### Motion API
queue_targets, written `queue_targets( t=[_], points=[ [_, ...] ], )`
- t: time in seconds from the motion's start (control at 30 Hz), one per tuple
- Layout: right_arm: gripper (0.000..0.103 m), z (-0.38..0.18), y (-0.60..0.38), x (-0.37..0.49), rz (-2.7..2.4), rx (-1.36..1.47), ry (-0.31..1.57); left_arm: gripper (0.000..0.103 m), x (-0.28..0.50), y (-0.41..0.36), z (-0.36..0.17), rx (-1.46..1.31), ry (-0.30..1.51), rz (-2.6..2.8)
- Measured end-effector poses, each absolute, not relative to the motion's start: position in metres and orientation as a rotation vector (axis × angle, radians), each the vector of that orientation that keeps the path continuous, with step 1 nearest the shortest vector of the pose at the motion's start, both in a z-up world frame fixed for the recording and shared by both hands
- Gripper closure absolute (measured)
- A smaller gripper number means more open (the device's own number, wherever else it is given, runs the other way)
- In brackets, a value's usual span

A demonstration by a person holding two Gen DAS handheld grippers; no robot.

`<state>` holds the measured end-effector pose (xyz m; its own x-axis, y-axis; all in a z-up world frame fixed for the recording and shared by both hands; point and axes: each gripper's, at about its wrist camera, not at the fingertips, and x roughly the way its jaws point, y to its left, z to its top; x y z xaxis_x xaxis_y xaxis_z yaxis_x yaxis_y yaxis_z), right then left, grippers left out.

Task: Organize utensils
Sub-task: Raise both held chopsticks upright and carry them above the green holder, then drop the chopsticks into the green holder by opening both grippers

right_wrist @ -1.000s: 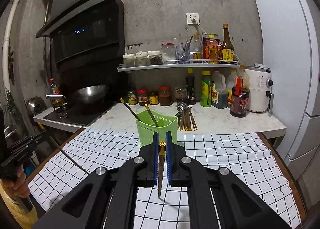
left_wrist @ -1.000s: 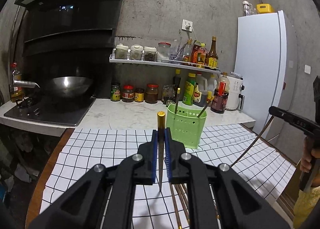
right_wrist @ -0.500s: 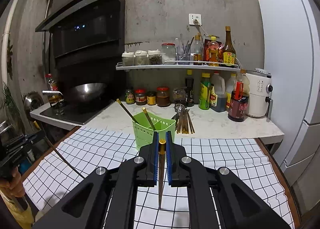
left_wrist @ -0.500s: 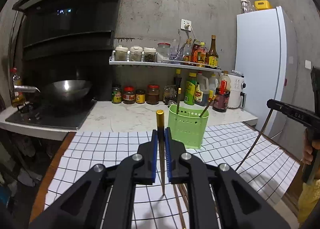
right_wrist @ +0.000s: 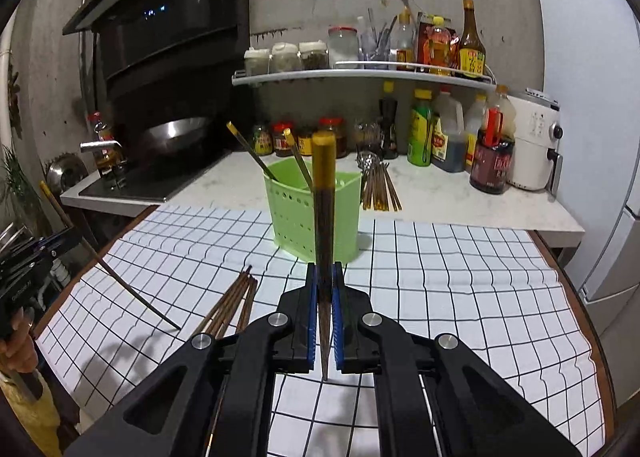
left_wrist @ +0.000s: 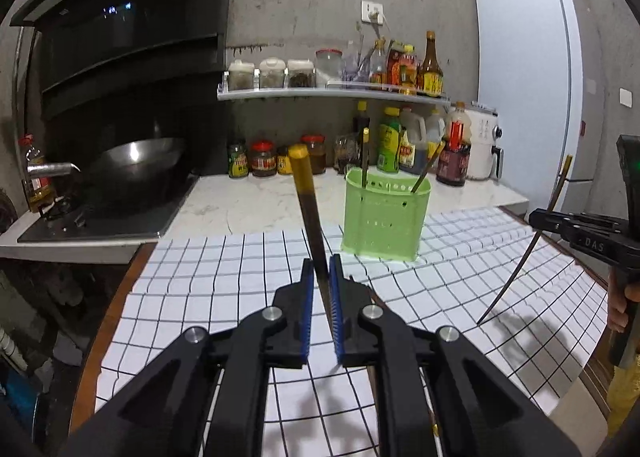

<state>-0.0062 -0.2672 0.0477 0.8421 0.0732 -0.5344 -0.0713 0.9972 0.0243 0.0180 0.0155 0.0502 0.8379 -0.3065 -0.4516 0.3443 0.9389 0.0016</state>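
My left gripper (left_wrist: 322, 277) is shut on a dark chopstick (left_wrist: 308, 209) with a gold top, standing upright and leaning slightly left. My right gripper (right_wrist: 326, 281) is shut on a matching chopstick (right_wrist: 323, 209), held upright. A green perforated holder (left_wrist: 384, 213) (right_wrist: 308, 209) stands on the checked cloth ahead of both grippers, with two chopsticks leaning inside. In the left wrist view the right gripper (left_wrist: 536, 217) appears at the far right with its chopstick's thin tip near the cloth. Loose chopsticks (right_wrist: 232, 305) lie on the cloth left of my right gripper.
A white cloth with a black grid (right_wrist: 440, 277) covers the wooden table. More chopsticks and spoons (right_wrist: 378, 185) lie on the marble counter behind the holder. Jars and bottles (right_wrist: 448, 137) line the counter and shelf. A wok (left_wrist: 136, 165) sits on the stove at left; a fridge (left_wrist: 528, 77) stands right.
Both grippers have sunk and come closer to the green holder, each with its chopstick. The left chopstick now leans a little to the left.
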Motion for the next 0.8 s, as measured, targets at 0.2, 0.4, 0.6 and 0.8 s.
queue_targets(
  t=[0.2,0.4,0.6,0.8],
  points=[
    [0.096,0.046,-0.266,-0.007,0.073,-0.002,0.566,0.096,0.026,0.012,0.04,0.099,0.508,-0.342],
    [0.096,0.048,-0.269,-0.012,0.059,-0.006,0.54,0.097,0.019,0.013,0.043,0.07,0.461,-0.35],
    [0.096,0.053,-0.278,-0.002,0.027,-0.011,0.514,0.097,0.03,0.005,0.062,0.018,0.388,-0.395],
    [0.096,0.088,-0.292,0.033,0.01,0.019,0.391,0.097,0.079,-0.03,0.105,-0.023,0.288,-0.464]
  ],
)
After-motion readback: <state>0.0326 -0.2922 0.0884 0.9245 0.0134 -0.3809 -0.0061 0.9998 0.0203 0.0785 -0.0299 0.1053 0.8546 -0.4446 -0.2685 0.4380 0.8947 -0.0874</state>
